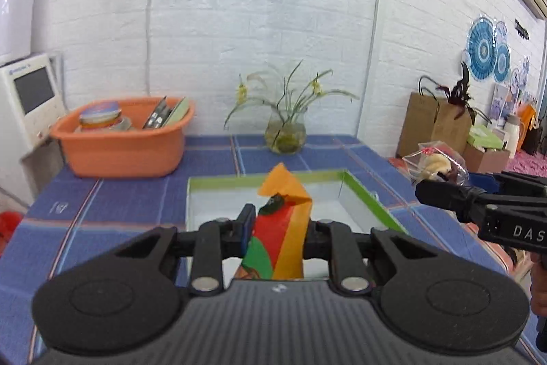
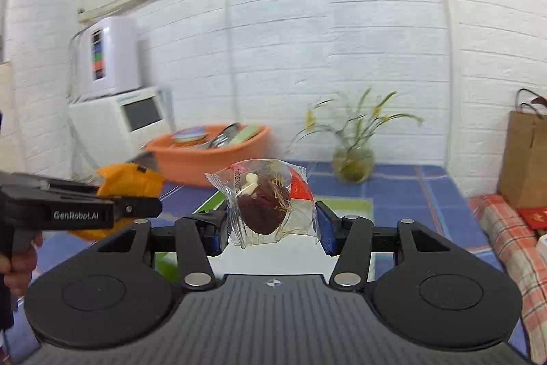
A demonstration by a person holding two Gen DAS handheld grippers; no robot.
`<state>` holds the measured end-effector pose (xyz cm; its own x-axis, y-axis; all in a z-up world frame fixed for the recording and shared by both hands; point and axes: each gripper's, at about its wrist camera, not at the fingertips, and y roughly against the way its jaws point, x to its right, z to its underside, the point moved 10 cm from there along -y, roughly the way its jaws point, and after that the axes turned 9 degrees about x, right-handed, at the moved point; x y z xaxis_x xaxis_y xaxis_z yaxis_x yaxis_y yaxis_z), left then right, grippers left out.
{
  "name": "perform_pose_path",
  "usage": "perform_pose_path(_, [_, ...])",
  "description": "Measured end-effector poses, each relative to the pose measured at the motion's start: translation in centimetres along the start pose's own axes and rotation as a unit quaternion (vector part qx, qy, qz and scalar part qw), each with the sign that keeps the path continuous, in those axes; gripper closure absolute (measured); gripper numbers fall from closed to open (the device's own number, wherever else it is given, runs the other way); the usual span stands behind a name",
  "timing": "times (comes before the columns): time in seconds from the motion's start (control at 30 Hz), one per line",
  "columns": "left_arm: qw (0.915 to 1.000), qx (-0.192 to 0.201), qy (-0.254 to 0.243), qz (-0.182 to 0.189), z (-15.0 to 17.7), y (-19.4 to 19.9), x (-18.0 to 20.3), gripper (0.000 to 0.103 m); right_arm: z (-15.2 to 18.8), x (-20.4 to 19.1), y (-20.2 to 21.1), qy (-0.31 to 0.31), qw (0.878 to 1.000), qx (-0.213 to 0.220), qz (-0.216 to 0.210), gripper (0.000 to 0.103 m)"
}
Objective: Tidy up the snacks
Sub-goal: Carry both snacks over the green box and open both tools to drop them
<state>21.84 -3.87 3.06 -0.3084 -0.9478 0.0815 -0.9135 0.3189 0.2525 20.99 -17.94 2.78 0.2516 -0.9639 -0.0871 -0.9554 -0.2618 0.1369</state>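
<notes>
Snacks look mid-sort: the left gripper point(image 1: 278, 230) clamps an orange packet point(image 1: 282, 221), the right gripper point(image 2: 271, 226) a clear-wrapped cake point(image 2: 265, 202), both above the seemingly empty green-rimmed box point(image 1: 369, 197) at frame centre

A home kitchen corner: blue-tiled counter point(image 1: 130, 194), orange wash basin point(image 1: 123, 139), white countertop appliance point(image 1: 29, 98), flower vase point(image 1: 285, 132).

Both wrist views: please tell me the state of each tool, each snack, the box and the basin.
left tool: shut on orange snack packet
orange snack packet: held upright above the box
right tool: shut on clear wrapped snack
clear wrapped snack: sealed, held in air
green-rimmed box: open, white inside
orange basin: holds several items
</notes>
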Motion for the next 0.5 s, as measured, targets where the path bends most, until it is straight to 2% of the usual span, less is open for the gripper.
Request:
perform_pose_path(0.13, [0.9994,-0.025,0.022,0.005,1.4,-6.3,-0.4,0.084,1.4,2.7,-4.3,0.018,0.999,-0.014,0.033,0.017])
perform_pose_path(0.23, [0.9981,-0.056,0.027,0.002,3.7,-9.4,-0.7,0.084,4.0,3.6,-7.0,0.019,0.997,-0.058,0.044,0.017])
perform_pose_path(0.37, [0.9972,-0.073,0.015,0.003,5.4,-10.9,-0.8,0.084,6.9,3.7,-9.3,-0.021,0.994,-0.105,0.023,0.017])
perform_pose_path(0.5, [0.9971,-0.076,-0.003,-0.004,5.6,-11.8,-1.3,0.082,8.7,3.8,-10.7,-0.032,0.990,-0.135,0.027,0.016])
